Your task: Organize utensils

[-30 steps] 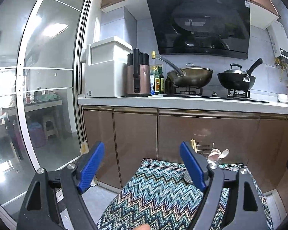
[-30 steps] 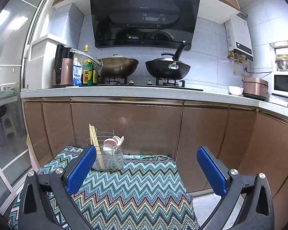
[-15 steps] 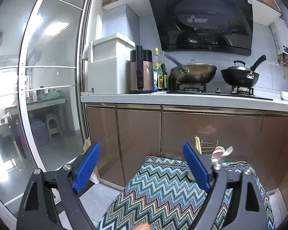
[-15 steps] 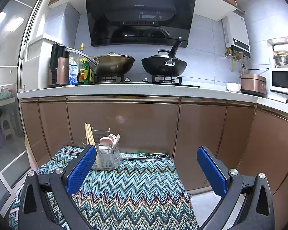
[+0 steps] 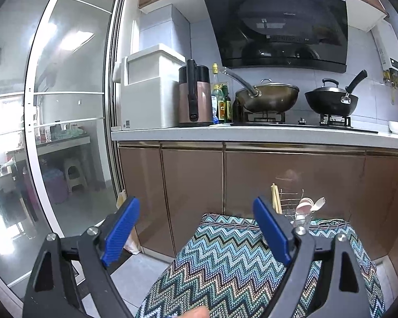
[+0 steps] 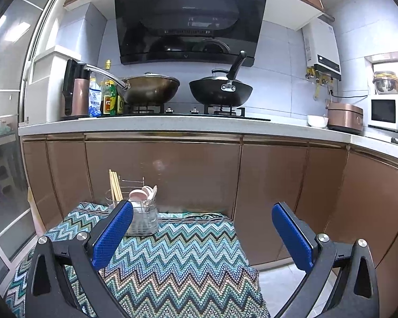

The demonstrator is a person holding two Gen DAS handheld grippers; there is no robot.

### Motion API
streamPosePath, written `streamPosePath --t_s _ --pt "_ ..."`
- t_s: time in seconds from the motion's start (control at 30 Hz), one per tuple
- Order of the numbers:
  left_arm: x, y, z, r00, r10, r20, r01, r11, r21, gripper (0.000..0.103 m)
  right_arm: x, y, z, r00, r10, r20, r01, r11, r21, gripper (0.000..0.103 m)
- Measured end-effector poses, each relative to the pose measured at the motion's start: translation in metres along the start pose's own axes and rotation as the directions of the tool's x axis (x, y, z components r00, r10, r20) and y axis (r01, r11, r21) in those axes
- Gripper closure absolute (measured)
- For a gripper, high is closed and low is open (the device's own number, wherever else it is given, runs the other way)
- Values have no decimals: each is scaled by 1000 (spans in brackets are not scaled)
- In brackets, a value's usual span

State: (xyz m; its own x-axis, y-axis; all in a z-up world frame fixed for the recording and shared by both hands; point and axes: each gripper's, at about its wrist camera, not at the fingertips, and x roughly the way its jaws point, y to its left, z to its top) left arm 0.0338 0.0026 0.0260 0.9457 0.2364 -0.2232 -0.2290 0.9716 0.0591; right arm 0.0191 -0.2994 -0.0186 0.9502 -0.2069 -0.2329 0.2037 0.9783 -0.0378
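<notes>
At the far edge of the bench (image 6: 172,265), which a zigzag cloth covers, near its far left corner, stands the wire utensil holder (image 6: 143,220). In it I see chopsticks (image 6: 114,185) upright on the left side and pale pink spoons (image 6: 140,193) beside them, with a small fork or spork (image 5: 318,202) on the right. My left claw (image 5: 196,233) and my right claw (image 6: 203,234) both hang above the near part of the bench with their blue pads wide apart, and they hold nothing. I judge that the step now is the approach to the holder. To do it well, I should bring one claw straight over the piece I choose, keep the pads parallel to its handle, and close only when one handle alone is between them. The holder looks light, so a side push could tip it.
</notes>
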Motion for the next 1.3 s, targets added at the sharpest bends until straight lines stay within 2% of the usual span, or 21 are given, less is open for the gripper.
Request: streamPosePath --t_s 0.8,0.97,1.3 --pt "15 1 -11 998 -19 -54 19 1000 5 16 12 -14 -12 998 -63 -21 63 998 27 1" --pt "15 1 -12 998 -24 -61 24 1000 0 16 14 -12 -12 997 -59 -43 59 998 6 1" --pt "15 1 -12 997 -30 -67 29 1000 -12 16 8 -12 -10 999 -44 -23 44 999 6 0"
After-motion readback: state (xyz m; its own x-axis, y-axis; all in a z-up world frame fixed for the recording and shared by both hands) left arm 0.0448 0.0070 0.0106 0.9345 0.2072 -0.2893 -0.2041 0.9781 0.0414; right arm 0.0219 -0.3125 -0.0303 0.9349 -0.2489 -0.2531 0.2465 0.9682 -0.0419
